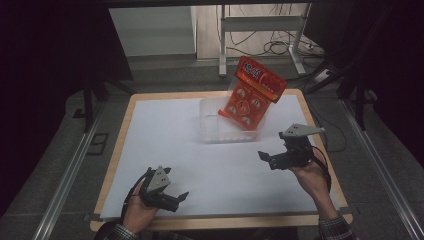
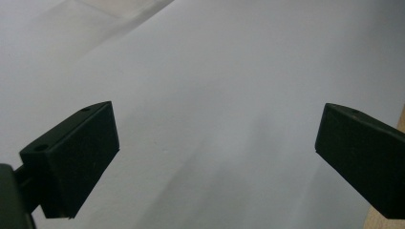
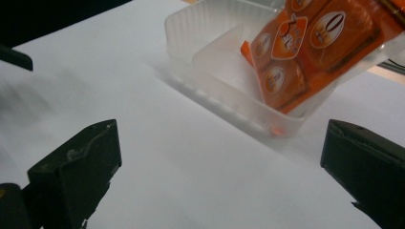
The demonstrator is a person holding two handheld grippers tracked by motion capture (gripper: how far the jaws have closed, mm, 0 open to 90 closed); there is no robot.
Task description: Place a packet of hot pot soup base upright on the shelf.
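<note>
An orange snack bag stands tilted in a clear plastic container at the back middle of the white sheet, its top leaning out past the right wall. My right gripper hovers open to the right of the container and nearer me, jaws pointing left. In the right gripper view the container and bag lie ahead, beyond my open right gripper. My left gripper is open near the front edge, and in the left gripper view it has just the white sheet between its jaws.
A white sheet covers the wooden table. The table's wooden edge lies right of the left gripper. Behind the table stand a metal frame and floor cables.
</note>
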